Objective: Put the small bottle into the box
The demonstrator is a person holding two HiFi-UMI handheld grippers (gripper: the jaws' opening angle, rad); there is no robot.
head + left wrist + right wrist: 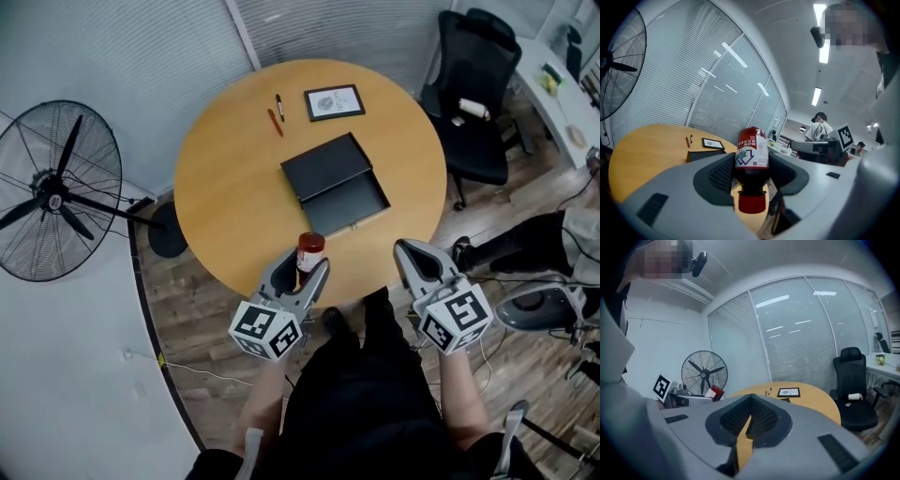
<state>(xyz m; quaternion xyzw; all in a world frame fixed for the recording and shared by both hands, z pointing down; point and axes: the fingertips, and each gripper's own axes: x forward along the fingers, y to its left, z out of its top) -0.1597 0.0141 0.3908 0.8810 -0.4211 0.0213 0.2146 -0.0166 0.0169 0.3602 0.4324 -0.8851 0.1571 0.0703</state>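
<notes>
The small bottle (309, 251), dark with a red cap and a red-and-white label, hangs over the near edge of the round wooden table (225, 187). My left gripper (306, 262) is shut on it. In the left gripper view the bottle (752, 150) sits between the two pads with its red cap toward the camera. The black box (336, 183) lies open in the middle of the table, beyond the bottle; its edge (701, 155) shows past the left jaw. My right gripper (411, 248) is off the table's near right edge, and its jaws (749, 414) are shut on nothing.
Two pens (276, 116) and a framed picture (334, 102) lie at the table's far side. A black standing fan (56, 187) is to the left and a black office chair (473, 84) to the right. A person (819, 127) stands in the far room.
</notes>
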